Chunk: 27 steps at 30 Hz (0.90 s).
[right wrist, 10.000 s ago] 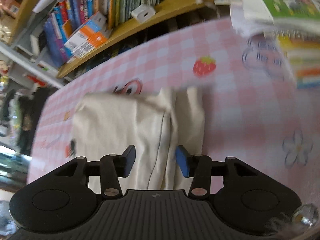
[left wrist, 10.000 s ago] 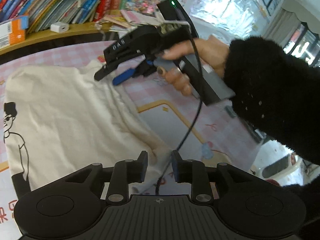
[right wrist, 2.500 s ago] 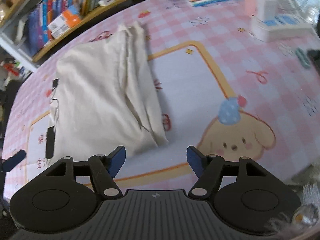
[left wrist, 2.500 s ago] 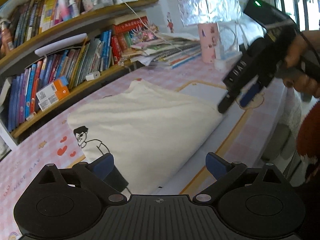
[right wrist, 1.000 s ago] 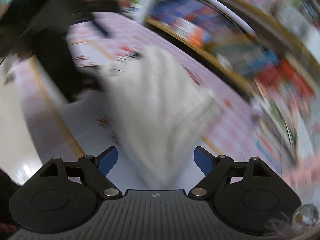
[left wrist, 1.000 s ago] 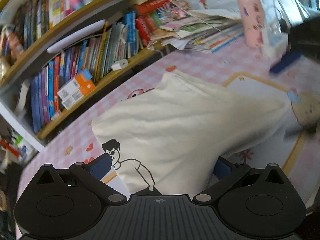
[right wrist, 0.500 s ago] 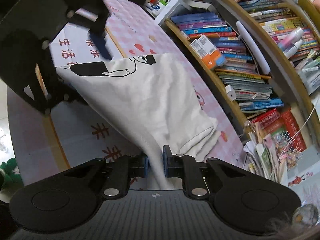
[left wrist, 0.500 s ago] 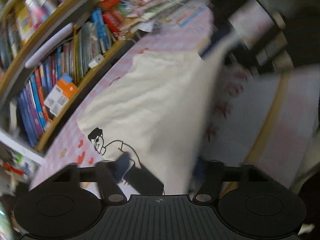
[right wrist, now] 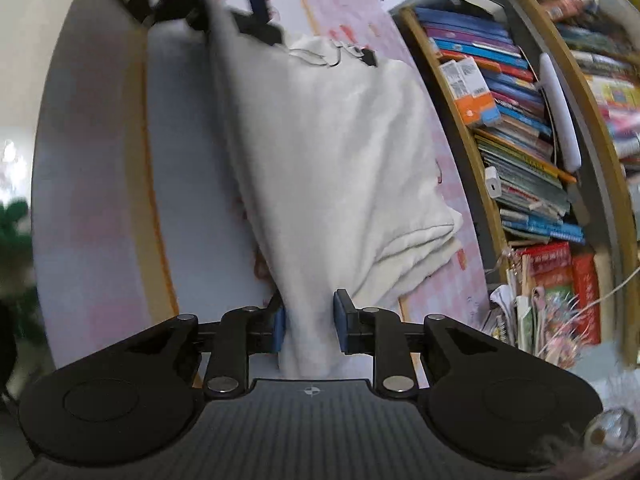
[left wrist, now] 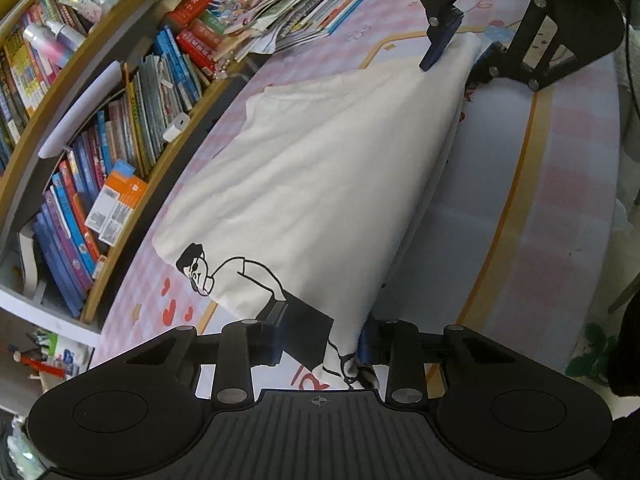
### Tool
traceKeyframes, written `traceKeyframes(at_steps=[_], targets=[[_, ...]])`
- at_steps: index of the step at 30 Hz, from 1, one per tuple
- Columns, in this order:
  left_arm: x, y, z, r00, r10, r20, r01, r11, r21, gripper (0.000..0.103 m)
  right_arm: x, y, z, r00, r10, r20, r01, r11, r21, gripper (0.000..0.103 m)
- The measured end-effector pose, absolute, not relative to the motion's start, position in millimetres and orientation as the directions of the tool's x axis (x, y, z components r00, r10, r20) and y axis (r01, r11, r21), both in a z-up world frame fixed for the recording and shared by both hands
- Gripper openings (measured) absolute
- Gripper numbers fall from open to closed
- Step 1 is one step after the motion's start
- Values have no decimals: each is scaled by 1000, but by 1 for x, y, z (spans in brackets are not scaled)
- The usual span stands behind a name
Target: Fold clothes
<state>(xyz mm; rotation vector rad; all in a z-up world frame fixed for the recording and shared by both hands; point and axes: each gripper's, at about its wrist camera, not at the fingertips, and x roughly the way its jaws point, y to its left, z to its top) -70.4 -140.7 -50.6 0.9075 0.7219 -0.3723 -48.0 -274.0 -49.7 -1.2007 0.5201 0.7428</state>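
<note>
The cream shirt [left wrist: 320, 184], printed with a black cartoon figure [left wrist: 224, 272], lies on the pink checked worktop [left wrist: 560, 208] alongside the bookshelf [left wrist: 100, 140], and its edge away from the bookshelf is lifted clear of the worktop. The left claw [left wrist: 320, 346] is narrowed onto the printed end of that edge, cloth pinched between its blue pads, while the right claw [right wrist: 308, 320] is closed on the opposite end, with a thick bunch of fabric gathered between its jaws. So the shirt's long axis runs straight from one claw to the other, parallel to the bookshelf, each claw holding its own end and neither nearer the middle. The edge towards the bookshelf rests on the worktop, with layered folds [right wrist: 416, 240] showing near the right claw. In my judgement, the coming move turns on carrying this raised edge across the shirt towards the bookshelf, both ends level. Compared with a second ago, both claws, then spread wide and empty above the flat shirt, have closed on the cloth and raised it.
</note>
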Motion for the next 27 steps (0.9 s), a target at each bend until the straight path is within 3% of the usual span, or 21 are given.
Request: traceKeyframes(at_steps=[2, 4, 7, 12, 18, 27], targets=[[-70, -139, -50, 698, -15, -716, 592, 575, 565, 30, -48, -279, -54, 657, 225, -719, -753, 148, -641, 17], [-69, -138, -50, 675, -39, -737, 617, 578, 534, 13, -44, -280, -51, 634, 225, -740, -773, 170, -611, 14], [-70, -139, -46, 643, -48, -764, 650, 561, 512, 7, -39, -281, -38, 589, 235, -773, -807, 217, -549, 12], [-87, -133, -7, 552, -136, -823, 714, 586, 382, 6, -37, -304, 6, 441, 313, -841, -887, 294, -356, 12], [-127, -129, 11, 475, -185, -860, 737, 618, 274, 6, -55, -336, 43, 302, 448, -841, -919, 371, -133, 12], [-122, -127, 47, 560, -135, -817, 662, 665, 344, 6, -53, -344, 73, 296, 515, -805, -917, 389, -88, 12]])
